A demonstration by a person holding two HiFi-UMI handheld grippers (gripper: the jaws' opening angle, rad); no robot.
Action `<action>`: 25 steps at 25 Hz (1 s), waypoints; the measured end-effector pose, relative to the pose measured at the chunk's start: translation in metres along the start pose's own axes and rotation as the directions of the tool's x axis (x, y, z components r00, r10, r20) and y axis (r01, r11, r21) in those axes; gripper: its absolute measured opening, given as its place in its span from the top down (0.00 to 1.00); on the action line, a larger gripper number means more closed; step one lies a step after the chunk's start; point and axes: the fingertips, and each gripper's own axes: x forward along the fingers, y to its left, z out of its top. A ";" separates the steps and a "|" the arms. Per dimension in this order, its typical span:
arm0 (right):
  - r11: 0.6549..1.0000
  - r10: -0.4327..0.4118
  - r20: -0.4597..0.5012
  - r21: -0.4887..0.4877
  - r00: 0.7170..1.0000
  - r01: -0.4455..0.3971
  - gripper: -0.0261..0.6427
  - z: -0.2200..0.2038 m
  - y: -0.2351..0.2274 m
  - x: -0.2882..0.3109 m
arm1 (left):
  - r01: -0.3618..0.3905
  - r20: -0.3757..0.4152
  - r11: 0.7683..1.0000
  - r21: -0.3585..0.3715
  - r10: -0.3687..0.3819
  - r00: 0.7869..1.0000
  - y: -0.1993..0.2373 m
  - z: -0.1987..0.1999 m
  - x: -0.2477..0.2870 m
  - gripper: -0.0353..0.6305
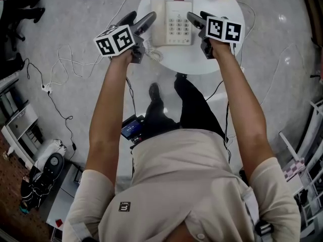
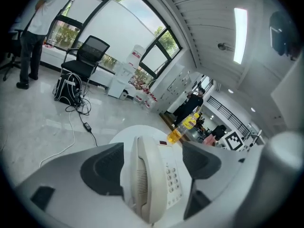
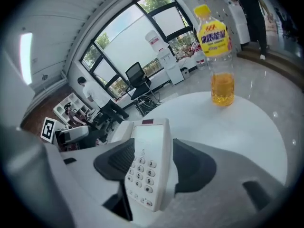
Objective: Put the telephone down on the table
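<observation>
The cream telephone (image 1: 171,21) lies flat on the round white table (image 1: 202,59), handset on its left side and keypad facing up. My left gripper (image 1: 141,18) hovers just off the phone's left edge, jaws apart, and its view shows the handset (image 2: 142,179) framed between the pads without contact. My right gripper (image 1: 197,18) is at the phone's right edge, also open. In the right gripper view the phone (image 3: 149,170) stands between the two dark pads with gaps on either side. The coiled cord (image 1: 154,54) hangs near the table's front edge.
A bottle of yellow drink (image 3: 216,56) stands on the far side of the table. Loose cables (image 1: 65,64) trail over the glossy floor to the left. An office chair (image 2: 88,56) and a standing person (image 2: 35,32) are far behind.
</observation>
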 end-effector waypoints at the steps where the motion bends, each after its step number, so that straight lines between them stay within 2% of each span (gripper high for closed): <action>1: 1.000 -0.002 0.012 -0.010 1.000 0.003 0.60 0.003 0.003 -0.005 | 0.002 0.008 1.000 0.017 -0.002 1.000 -0.004 0.005 -0.007 0.37; 8: 0.999 0.009 0.110 -0.049 0.994 -0.003 0.67 0.021 0.038 -0.052 | 0.025 0.066 0.992 0.127 -0.034 0.997 -0.040 0.042 -0.059 0.39; 14: 0.996 0.054 0.217 -0.086 0.975 -0.036 0.79 0.048 0.086 -0.116 | 0.055 0.110 0.969 0.243 -0.084 0.990 -0.093 0.071 -0.114 0.67; 18: 0.989 0.066 0.279 -0.143 0.958 -0.027 0.91 0.075 0.126 -0.142 | 0.077 0.132 0.954 0.291 -0.119 0.984 -0.104 0.101 -0.149 0.81; 20: 0.984 0.084 0.313 -0.178 0.946 -0.028 0.98 0.083 0.139 -0.154 | 0.076 0.135 0.940 0.334 -0.127 0.983 -0.110 0.107 -0.160 0.86; 25: 0.962 0.133 0.354 -0.271 0.926 -0.035 0.98 0.086 0.178 -0.186 | 0.060 0.141 0.895 0.442 -0.136 0.981 -0.124 0.110 -0.198 0.91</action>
